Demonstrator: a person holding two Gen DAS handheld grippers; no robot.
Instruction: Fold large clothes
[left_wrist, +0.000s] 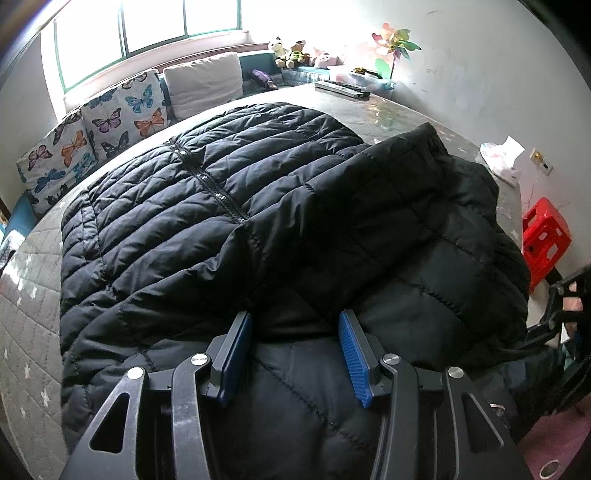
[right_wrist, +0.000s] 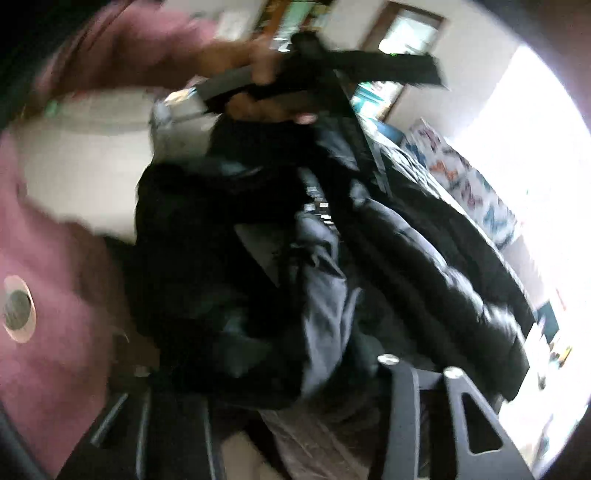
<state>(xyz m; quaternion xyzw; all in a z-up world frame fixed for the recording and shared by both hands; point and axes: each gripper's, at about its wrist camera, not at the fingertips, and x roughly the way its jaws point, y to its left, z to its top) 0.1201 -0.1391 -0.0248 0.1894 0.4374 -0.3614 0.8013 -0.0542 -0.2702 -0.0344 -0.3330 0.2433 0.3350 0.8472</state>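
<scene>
Black and quilted, the puffer jacket (left_wrist: 229, 206) lies spread across the bed (left_wrist: 26, 325), which is covered in a grey stitched mattress with small white stars. Its front faces up, with the zipper (left_wrist: 210, 188) running down the middle between rows of padded channels. One side or sleeve is folded over onto the body, making a thicker, smoother layer on the right of the left wrist view. The near edge bunches up right under the left gripper (left_wrist: 295, 343), whose blue pads (left_wrist: 352, 354) stand part open with a puffed fold of fabric swelling up between them; whether they pinch it I cannot tell.

The right wrist view is badly blurred. The right gripper (right_wrist: 280, 373) has dark jacket cloth heaped over its fingers, so its tips are hidden and I cannot tell how its jaws stand. A hand (right_wrist: 266, 92) in a pink sleeve holds the other gripper above the jacket. Butterfly-print cushions (left_wrist: 107, 136) line the bed's far side.
</scene>
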